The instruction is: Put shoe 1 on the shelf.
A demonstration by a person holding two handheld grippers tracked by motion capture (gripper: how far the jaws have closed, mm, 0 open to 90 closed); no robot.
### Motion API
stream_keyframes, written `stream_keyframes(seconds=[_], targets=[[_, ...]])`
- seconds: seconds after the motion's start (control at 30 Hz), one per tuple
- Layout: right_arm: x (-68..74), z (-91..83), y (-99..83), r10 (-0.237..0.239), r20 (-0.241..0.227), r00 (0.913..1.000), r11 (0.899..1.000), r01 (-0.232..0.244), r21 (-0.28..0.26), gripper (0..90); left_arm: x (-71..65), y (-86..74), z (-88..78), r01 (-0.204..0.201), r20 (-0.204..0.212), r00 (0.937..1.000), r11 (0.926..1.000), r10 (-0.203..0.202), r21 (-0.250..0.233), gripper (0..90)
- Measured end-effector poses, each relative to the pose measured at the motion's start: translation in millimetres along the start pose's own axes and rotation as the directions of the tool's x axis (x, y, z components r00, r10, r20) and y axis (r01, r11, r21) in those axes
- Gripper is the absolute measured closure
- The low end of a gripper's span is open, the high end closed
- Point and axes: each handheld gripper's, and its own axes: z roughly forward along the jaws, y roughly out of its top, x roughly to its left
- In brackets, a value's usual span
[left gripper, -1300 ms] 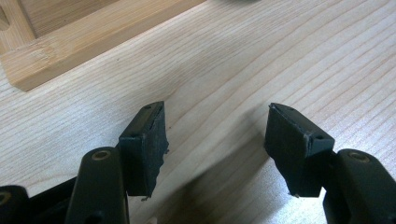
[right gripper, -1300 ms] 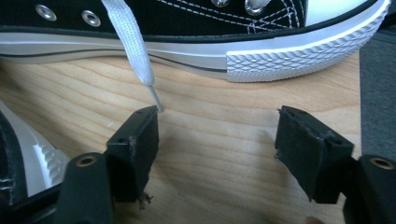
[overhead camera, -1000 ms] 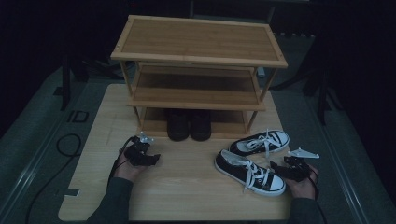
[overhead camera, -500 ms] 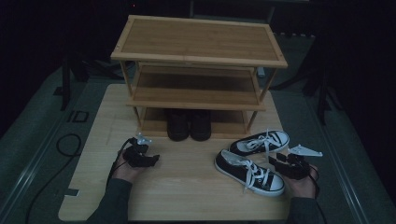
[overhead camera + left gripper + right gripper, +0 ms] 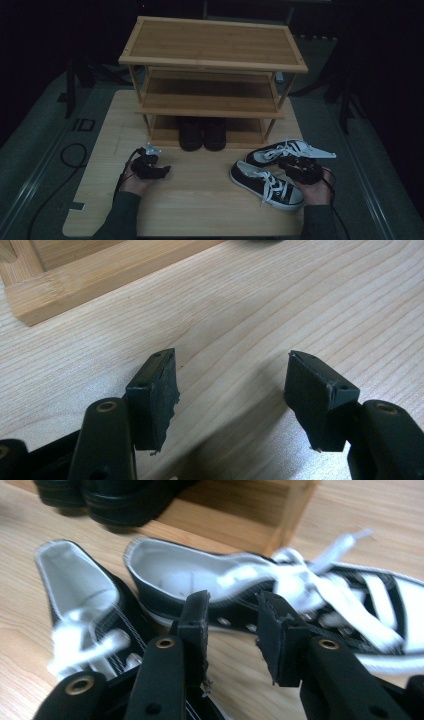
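Standing at the far middle of the pale wooden desk [image 5: 200,200], a three-tier bamboo shoe rack [image 5: 212,55] is the biggest thing here, and a pair of dark shoes [image 5: 202,134] sits side by side on its lowest shelf. In front of the rack, toward the desk's right side, two black canvas sneakers with white laces lie near each other: the nearer sneaker [image 5: 265,184] runs slantwise with its toe toward the right front edge, and the farther sneaker [image 5: 279,152] lies just behind it, closer to the rack's right leg.

The right gripper [image 5: 296,169] hovers over the gap between the two sneakers. Its jaws have just been closing; in the right gripper view they stand partly apart on either side of the black side wall of the farther sneaker [image 5: 280,592], and whether the pads already press on it I cannot tell, since the picture is blurred.

The left gripper [image 5: 156,171] rests low over bare desk at the left, in front of the rack, its jaws spread wide with nothing between them.
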Motion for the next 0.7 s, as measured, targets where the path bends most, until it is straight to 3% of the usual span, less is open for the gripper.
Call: stream_keyframes(seconds=[0.37, 0.7], targets=[[26.0, 14.9, 29.5, -0.087, -0.026, 0.9959, 0.996, 0.088, 0.027, 68.6, 0.9, -1.2, -0.2, 0.01, 0.008, 0.9999, 0.9999, -0.01, -0.011, 38.6], [46.3, 34.3, 42.0, -0.125, -0.053, 0.9907, 0.989, 0.129, 0.069, 72.1, 1.0, -1.8, -0.2, 0.01, 0.009, 0.9999, 0.9998, -0.01, -0.015, 38.6]])
